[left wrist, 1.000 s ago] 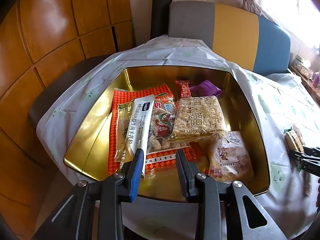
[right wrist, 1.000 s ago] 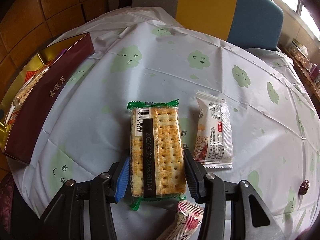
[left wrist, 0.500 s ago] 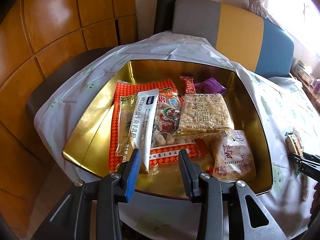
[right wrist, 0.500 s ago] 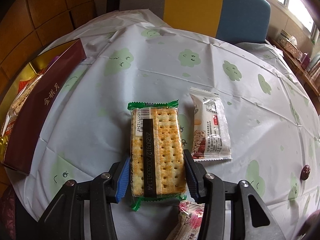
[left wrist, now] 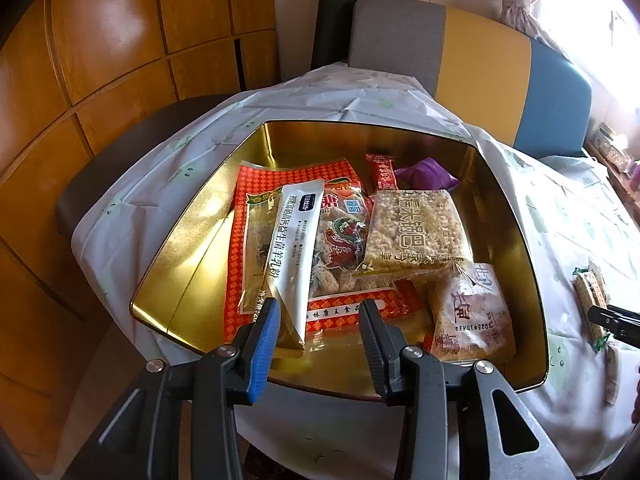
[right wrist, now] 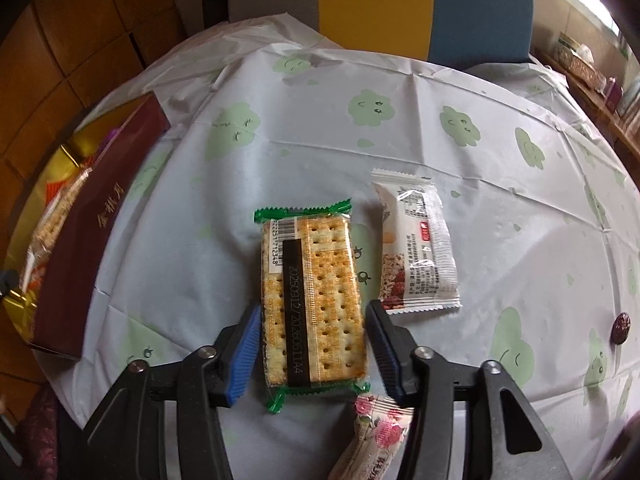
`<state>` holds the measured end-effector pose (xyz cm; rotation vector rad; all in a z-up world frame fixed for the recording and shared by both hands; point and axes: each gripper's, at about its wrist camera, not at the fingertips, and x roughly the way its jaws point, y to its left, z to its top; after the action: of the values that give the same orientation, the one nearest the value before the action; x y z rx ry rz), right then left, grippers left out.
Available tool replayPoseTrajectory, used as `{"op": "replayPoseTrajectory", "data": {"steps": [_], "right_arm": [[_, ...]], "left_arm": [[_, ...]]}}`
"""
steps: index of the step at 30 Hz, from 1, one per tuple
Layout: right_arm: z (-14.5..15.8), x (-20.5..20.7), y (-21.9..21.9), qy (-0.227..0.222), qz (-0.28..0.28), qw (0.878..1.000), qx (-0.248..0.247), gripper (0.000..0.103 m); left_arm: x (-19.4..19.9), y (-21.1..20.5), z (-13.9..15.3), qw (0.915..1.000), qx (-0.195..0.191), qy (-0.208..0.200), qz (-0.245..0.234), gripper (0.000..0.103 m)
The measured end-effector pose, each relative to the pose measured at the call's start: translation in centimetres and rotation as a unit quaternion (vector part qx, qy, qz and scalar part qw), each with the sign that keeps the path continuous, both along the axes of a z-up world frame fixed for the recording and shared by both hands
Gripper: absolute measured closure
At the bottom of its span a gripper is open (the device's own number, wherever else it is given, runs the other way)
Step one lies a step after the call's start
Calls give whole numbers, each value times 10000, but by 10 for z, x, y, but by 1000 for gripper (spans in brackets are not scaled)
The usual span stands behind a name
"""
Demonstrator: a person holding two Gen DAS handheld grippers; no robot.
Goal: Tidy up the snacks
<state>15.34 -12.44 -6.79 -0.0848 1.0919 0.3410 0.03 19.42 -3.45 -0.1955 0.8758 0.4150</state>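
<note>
Spread and empty, the left claw (left wrist: 318, 320) hovers at the near rim of the gold tin (left wrist: 176, 268) crowded with glossy packets, while the right claw (right wrist: 312, 344) straddles the flat, dimpled cracker pack (right wrist: 314, 300) on the creased worktop (right wrist: 500, 184), pads beside both long edges.

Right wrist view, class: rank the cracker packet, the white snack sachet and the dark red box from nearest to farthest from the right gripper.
1. The cracker packet lies between the right gripper's fingers, on the tablecloth.
2. The white snack sachet lies just to the right of the crackers, ahead of the right finger.
3. The dark red box sits far left, at the table's edge.
</note>
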Motion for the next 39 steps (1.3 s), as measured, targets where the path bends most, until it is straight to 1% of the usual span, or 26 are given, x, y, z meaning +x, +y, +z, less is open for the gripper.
{"op": "replayPoseTrajectory", "data": {"steps": [6, 8, 9, 14, 19, 23, 26, 31, 35, 39], "right_arm": [[5, -6, 0, -81, 162, 9997, -150, 42], [2, -6, 4, -74, 269, 9991, -309, 43], [1, -6, 6, -64, 317, 9989, -349, 55], [-2, -7, 17, -135, 480, 9973, -536, 55], [-3, -9, 23, -206, 472, 9965, -658, 55], [-3, -6, 22, -174, 366, 9977, -546, 55], [0, -7, 20, -69, 320, 9992, -248, 55], [5, -8, 24, 34, 306, 9995, 44, 55], [25, -12, 29, -126, 327, 9990, 289, 55], [50, -21, 49, -351, 653, 9962, 452, 55]], "left_arm": [[0, -2, 1, 10000, 16, 2, -48, 61], [-1, -2, 2, 10000, 20, -6, -40, 61], [-1, -1, 2, 10000, 25, -9, -26, 61], [-4, 5, 4, 10000, 36, -15, 79, 61], [-9, 14, 5, 9998, 65, 20, 183, 61], [-13, 19, 5, 9996, 98, 28, 271, 61], [-13, 20, 5, 9995, 73, 29, 311, 61], [-13, 20, 4, 9995, 62, 27, 294, 61], [-14, 21, 5, 9995, 53, 2, 321, 61], [-15, 22, 6, 9995, 54, -40, 323, 61]]}}
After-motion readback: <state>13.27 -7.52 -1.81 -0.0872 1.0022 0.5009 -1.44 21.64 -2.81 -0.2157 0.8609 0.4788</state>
